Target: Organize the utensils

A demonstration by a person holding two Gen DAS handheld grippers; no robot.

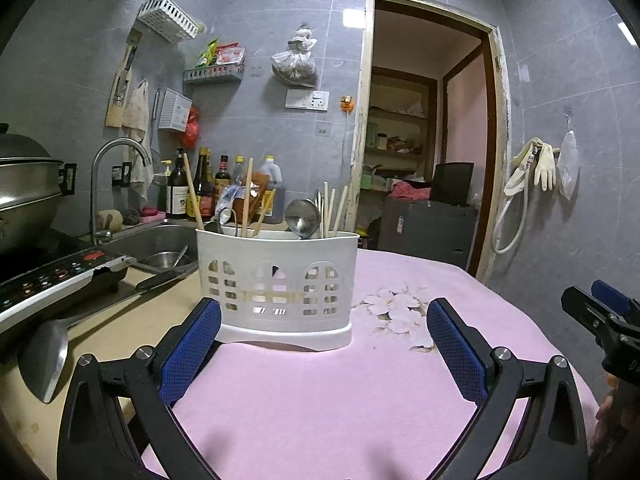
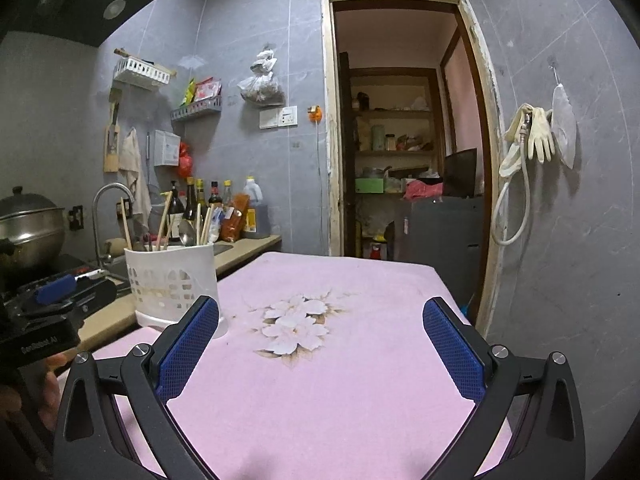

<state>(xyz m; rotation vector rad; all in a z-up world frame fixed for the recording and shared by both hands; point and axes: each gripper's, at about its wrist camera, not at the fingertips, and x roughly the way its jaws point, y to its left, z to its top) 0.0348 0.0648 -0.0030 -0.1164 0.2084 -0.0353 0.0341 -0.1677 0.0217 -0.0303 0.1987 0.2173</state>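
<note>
A white perforated utensil holder (image 1: 276, 280) stands on the pink cloth (image 1: 320, 400) and holds several wooden chopsticks (image 1: 338, 210) and metal spoons (image 1: 302, 218). My left gripper (image 1: 324, 324) is open and empty, just in front of the holder. In the right wrist view the holder (image 2: 172, 280) stands at the left. My right gripper (image 2: 320, 320) is open and empty over the cloth's flower print (image 2: 296, 324), to the right of the holder. The right gripper also shows at the left wrist view's right edge (image 1: 600, 312); the left gripper shows at the right wrist view's left edge (image 2: 56, 292).
A metal ladle (image 1: 44, 356) lies on the beige counter at the left. Behind it are an induction cooker (image 1: 52, 276), a pot (image 1: 24, 184), a sink (image 1: 160, 240) with a tap, and bottles (image 1: 208, 192). A doorway (image 1: 424, 140) opens behind the table.
</note>
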